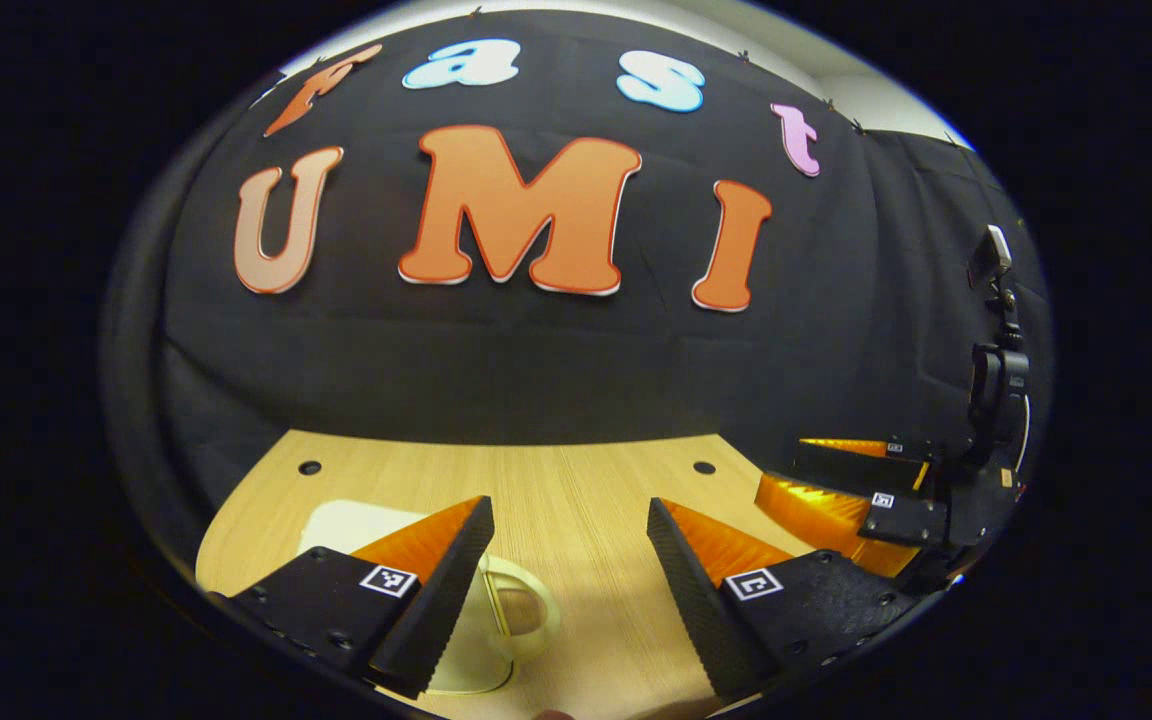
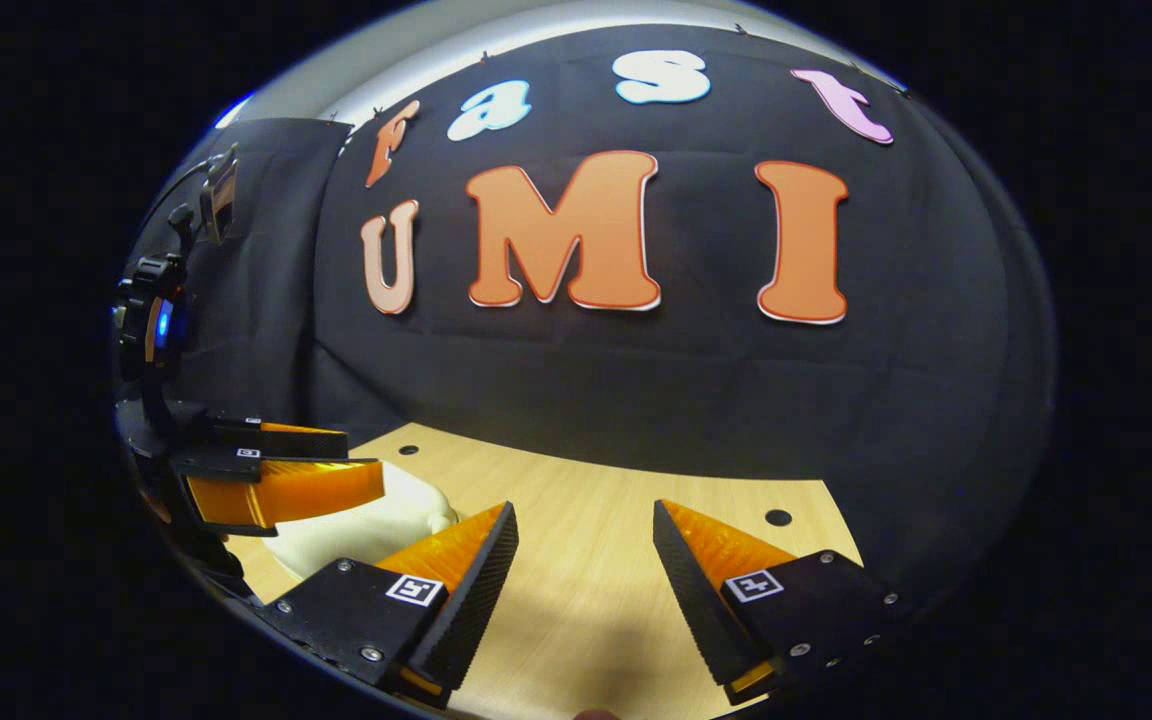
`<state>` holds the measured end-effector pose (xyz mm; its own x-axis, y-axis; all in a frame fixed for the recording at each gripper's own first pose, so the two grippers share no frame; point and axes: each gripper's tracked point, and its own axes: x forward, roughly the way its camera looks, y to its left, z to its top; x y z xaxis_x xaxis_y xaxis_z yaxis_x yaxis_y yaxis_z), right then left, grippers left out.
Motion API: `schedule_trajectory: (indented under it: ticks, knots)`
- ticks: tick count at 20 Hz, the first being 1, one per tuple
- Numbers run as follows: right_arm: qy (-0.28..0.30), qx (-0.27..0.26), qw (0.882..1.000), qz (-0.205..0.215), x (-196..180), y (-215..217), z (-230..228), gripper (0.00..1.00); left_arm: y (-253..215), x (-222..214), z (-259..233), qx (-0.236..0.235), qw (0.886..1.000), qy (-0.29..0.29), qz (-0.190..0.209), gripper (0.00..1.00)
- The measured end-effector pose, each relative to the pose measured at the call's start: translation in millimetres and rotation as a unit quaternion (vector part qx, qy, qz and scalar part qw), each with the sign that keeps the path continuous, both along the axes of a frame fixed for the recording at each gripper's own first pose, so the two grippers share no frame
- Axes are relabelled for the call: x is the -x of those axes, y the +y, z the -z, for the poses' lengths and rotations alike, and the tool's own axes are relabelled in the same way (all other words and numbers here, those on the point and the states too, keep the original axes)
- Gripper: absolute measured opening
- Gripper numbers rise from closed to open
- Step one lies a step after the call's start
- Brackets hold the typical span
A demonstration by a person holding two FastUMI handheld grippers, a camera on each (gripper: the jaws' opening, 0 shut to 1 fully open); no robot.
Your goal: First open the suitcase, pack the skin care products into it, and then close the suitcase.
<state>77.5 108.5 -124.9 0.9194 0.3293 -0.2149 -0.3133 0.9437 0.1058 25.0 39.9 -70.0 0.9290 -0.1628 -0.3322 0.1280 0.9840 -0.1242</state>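
Two grippers poised above the wooden table (image 1: 576, 480), fingers spread, gripping nothing: left gripper (image 1: 570, 530) directly over the cream suitcase (image 1: 496, 610), right gripper (image 2: 584, 535) beside the suitcase.

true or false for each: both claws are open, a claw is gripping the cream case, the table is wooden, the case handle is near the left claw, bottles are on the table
1. Both claws are open. True: the left claw and the right claw each show a wide gap.
2. A claw grips the cream suitcase. False: neither claw holds anything.
3. The table is light wood. True.
4. The suitcase's handle lies beside the left claw's finger. True.
5. Bottles stand on the table ahead. False: the visible wood there is bare.
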Motion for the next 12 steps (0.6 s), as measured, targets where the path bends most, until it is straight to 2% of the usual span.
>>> schedule_trajectory:
  ticks: [6,12]
  knots:
    - [-0.071,-0.023,0.997,0.01,0.2,15.0,-49.6,0.89,28.5,16.7,-63.0,-0.029,0.992,-0.1,-0.074,0.97]
    - [-0.099,-0.021,0.994,0.029,9.6,-0.6,-67.4,0.9,31.0,18.5,-87.3,-0.022,0.985,-0.14,-0.097,0.96]
